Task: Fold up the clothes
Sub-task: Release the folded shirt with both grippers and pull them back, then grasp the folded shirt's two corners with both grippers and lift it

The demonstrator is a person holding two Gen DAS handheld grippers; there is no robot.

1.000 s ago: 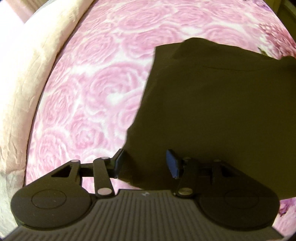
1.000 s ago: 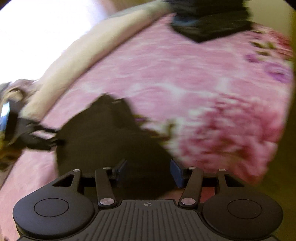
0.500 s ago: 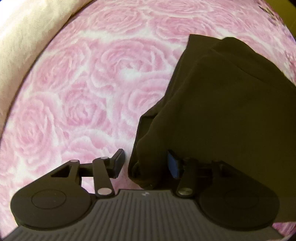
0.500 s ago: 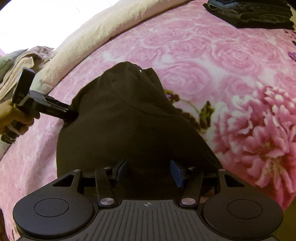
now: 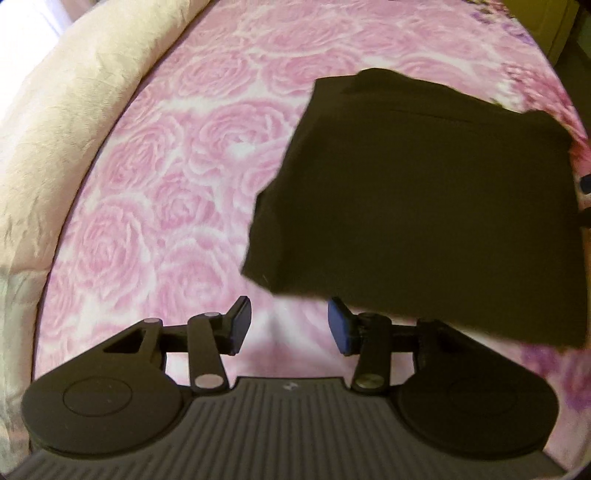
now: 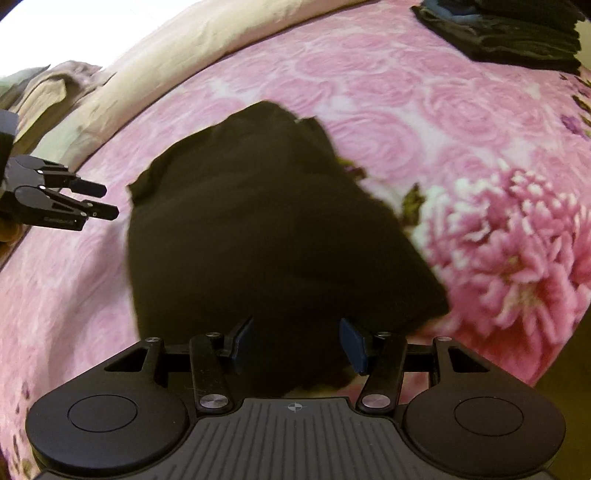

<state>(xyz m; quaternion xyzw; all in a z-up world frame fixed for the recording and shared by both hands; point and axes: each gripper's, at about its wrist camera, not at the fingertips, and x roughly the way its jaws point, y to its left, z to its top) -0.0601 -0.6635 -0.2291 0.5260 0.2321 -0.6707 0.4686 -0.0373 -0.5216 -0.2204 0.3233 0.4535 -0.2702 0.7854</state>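
**Both grippers open beside the dark folded garment**

The dark brown, soft folded garment (image 5: 424, 195) lies flat on the pink bedspread with a rose pattern (image 5: 177, 177). In the left wrist view it has an almost rectangular shape, and its near corner is just in front of the left gripper (image 5: 289, 323). The jaws of this gripper stand wide apart and nothing is between them; only the bedspread is seen in the gap. The cloth passes over the right finger's base, but I cannot tell if it touches.

In the right wrist view the right gripper (image 6: 297, 345) is also spread wide. The garment's near edge fills the space between its blue-padded fingers (image 6: 352, 347), but the pads do not press it. The left gripper appears at the left side, a little apart from the garment's edge.

A cream-coloured wrinkled cover (image 5: 48, 122) borders the bedspread. A stack of dark folded clothes (image 6: 506, 33) lies in the far corner.
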